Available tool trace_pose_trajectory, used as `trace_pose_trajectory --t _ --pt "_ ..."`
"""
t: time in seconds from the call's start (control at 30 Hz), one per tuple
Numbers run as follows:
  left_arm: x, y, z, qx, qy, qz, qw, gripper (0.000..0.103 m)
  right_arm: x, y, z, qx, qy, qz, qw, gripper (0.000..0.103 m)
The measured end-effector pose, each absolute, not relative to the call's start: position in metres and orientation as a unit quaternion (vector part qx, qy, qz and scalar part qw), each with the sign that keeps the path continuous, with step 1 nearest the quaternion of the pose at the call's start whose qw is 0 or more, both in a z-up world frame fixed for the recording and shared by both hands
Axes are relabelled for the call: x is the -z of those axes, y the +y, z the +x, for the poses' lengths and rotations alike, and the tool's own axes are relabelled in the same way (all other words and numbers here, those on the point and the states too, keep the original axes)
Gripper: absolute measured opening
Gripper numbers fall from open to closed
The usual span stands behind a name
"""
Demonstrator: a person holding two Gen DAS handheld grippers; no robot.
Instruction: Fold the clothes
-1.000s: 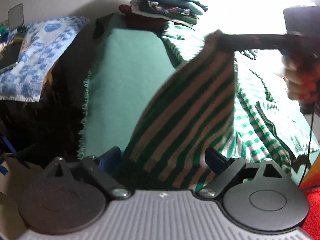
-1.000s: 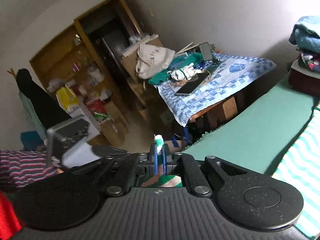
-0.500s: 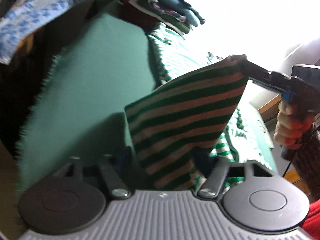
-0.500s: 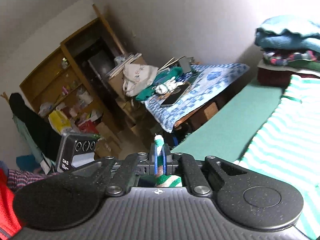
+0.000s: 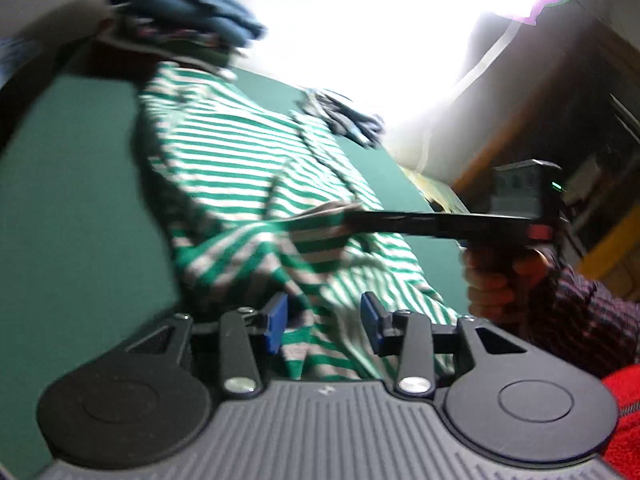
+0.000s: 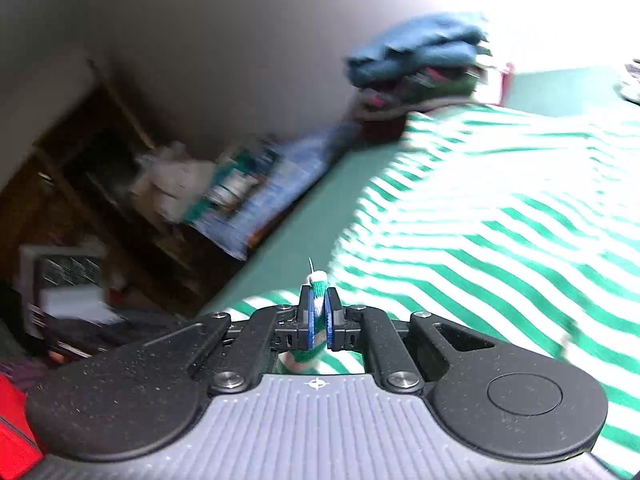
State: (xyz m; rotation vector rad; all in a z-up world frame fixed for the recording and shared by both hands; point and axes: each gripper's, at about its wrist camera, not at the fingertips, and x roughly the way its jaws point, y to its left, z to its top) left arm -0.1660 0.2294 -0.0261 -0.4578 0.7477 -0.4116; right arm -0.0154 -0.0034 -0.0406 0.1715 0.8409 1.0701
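Right wrist: right claw (image 6: 319, 312) pinches striped shirt (image 6: 500, 216) hem (left claw (image 5: 324, 322) apart, closing).

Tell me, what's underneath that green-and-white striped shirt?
The striped shirt lies spread on a green cloth, visible around its edges. Whatever is beneath the shirt's middle is covered.

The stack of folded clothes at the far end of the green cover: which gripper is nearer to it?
Right. The right gripper pinches the striped shirt partway toward the stack; the left gripper sits back at the shirt's near edge, jaws apart around loose fabric.
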Motion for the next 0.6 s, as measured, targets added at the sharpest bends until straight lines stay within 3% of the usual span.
trace_pose_trajectory --t 0.07,0.1,0.23,0.3,0.37,0.6 --pt "0.028 0.213 -0.164 0.212 0.370 -0.212 0.879 0.048 0.045 -0.012 -0.017 -0.459 0.402 0.055 0.790 0.018" --pt "0.031 0.205 -0.162 0.215 0.379 -0.208 0.876 0.048 0.044 -0.014 -0.019 -0.451 0.401 0.055 0.795 0.026" --pt "0.036 0.189 -0.164 0.213 0.405 -0.194 0.868 0.048 0.030 -0.003 -0.031 -0.472 0.382 0.051 0.793 0.035" --pt "0.031 0.195 -0.173 0.202 0.398 -0.194 0.874 0.054 0.022 0.019 -0.042 -0.507 0.366 0.029 0.780 0.040" --pt "0.026 0.204 -0.184 0.179 0.395 -0.188 0.881 0.067 0.019 0.049 -0.054 -0.538 0.343 -0.008 0.770 0.040" --pt "0.038 0.229 -0.209 0.085 0.433 -0.161 0.883 0.070 0.047 0.144 -0.061 -0.561 0.361 -0.101 0.739 0.041"
